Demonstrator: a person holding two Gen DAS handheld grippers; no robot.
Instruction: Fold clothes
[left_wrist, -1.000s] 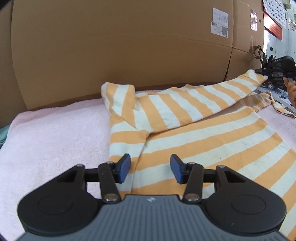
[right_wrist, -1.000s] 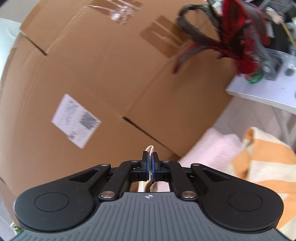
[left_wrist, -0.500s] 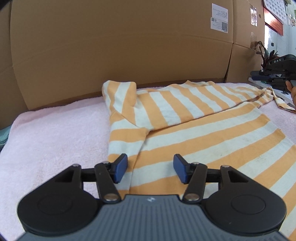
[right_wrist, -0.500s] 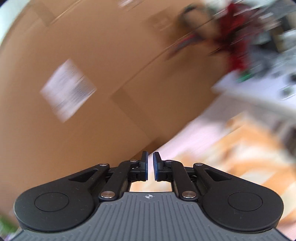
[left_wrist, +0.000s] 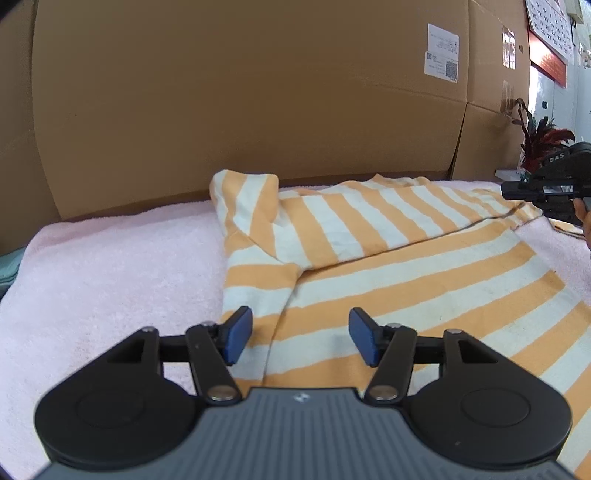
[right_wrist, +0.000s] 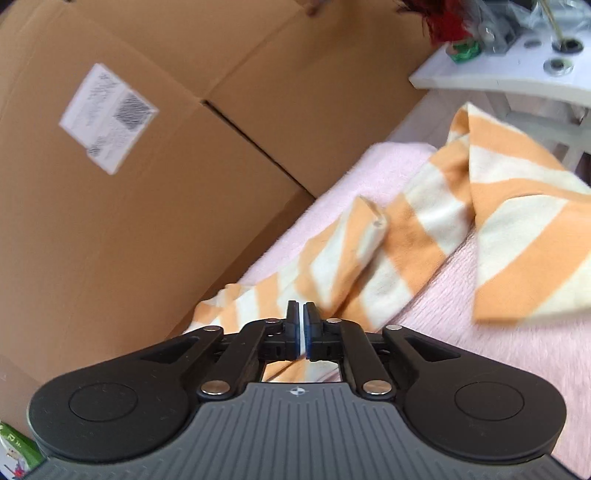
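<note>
Your left gripper (left_wrist: 300, 334) sits low and level over the near hem of the striped shirt (left_wrist: 388, 273), fingers spread wide, pinching nothing. Your right gripper (right_wrist: 302, 325) is tilted, fingers nearly pressed together with a thin gap, empty, above a sleeve (right_wrist: 343, 258). The shirt lies on the pink towel (left_wrist: 110, 266) by the cardboard box (left_wrist: 240, 92).

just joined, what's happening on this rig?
A person is folding an orange-and-white striped shirt spread on a pink towel in front of cardboard boxes. The left claw hovers open over the shirt's near edge. The right claw is nearly shut by the far sleeve, gripping nothing visible.
</note>
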